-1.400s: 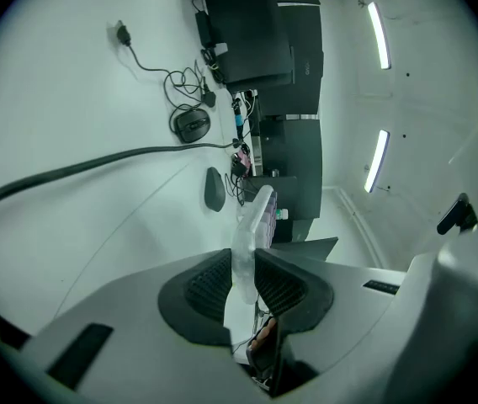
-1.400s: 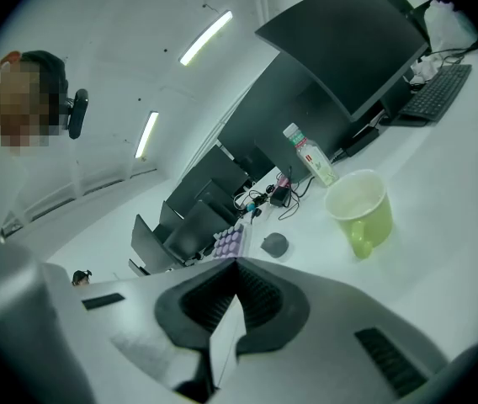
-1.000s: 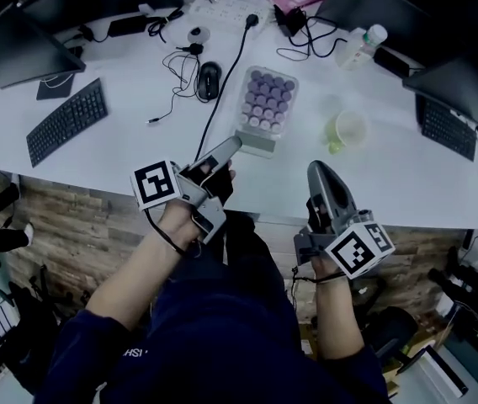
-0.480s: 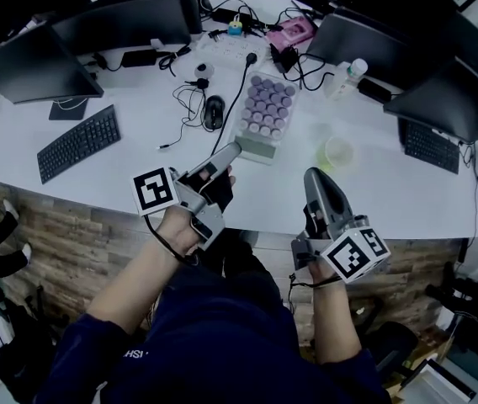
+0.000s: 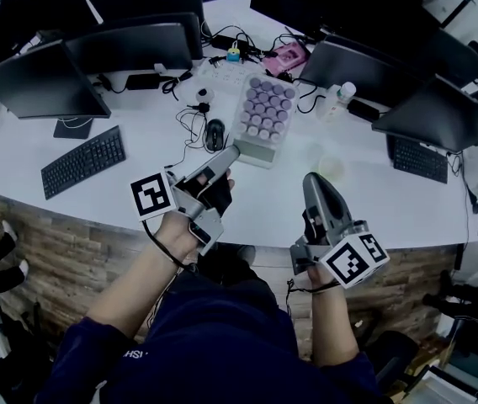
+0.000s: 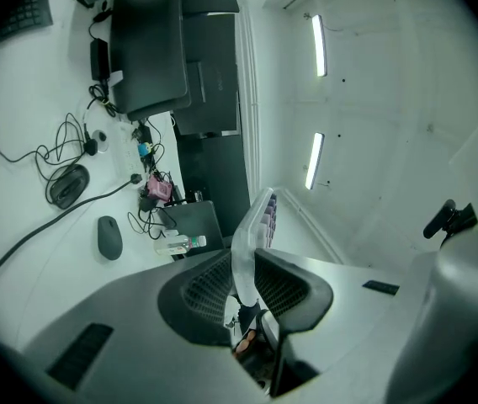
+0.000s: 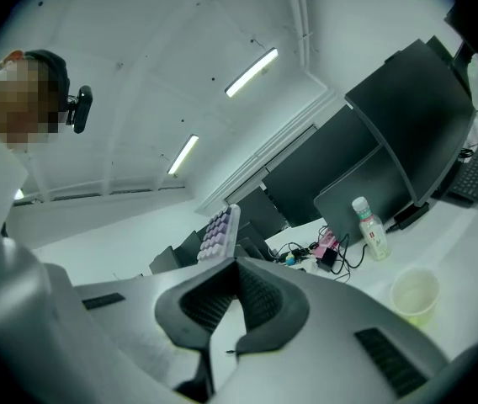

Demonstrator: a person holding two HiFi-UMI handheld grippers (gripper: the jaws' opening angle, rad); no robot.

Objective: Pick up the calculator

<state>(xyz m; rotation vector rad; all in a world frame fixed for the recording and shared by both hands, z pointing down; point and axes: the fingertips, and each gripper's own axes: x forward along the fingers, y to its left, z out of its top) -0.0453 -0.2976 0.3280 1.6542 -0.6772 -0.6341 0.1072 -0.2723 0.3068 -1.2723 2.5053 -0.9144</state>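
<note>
The calculator [image 5: 264, 116], pale with rows of round purple keys, hangs in the air above the white desk [image 5: 138, 192]. My left gripper [image 5: 232, 151] is shut on its near edge. In the left gripper view the calculator [image 6: 252, 225] stands edge-on, pressed between the two dark ribbed pads [image 6: 294, 289]. My right gripper [image 5: 313, 182] is held beside it, to the right and nearer the desk's front edge, with its jaws together and nothing in them. In the right gripper view the calculator [image 7: 220, 230] shows just beyond the right gripper [image 7: 237, 263], apart from it.
On the desk lie a black mouse [image 5: 215, 133] with tangled cables, a keyboard [image 5: 83, 160] at left, a pale green cup [image 5: 333, 168], a clear bottle [image 5: 337, 99], a pink device [image 5: 285, 57] and a second keyboard [image 5: 417, 158]. Dark monitors [image 5: 130, 45] ring the back.
Both grippers have risen, so the desk looks smaller and farther below. The calculator has gone up with the left gripper, still clamped. The right gripper stays shut.
</note>
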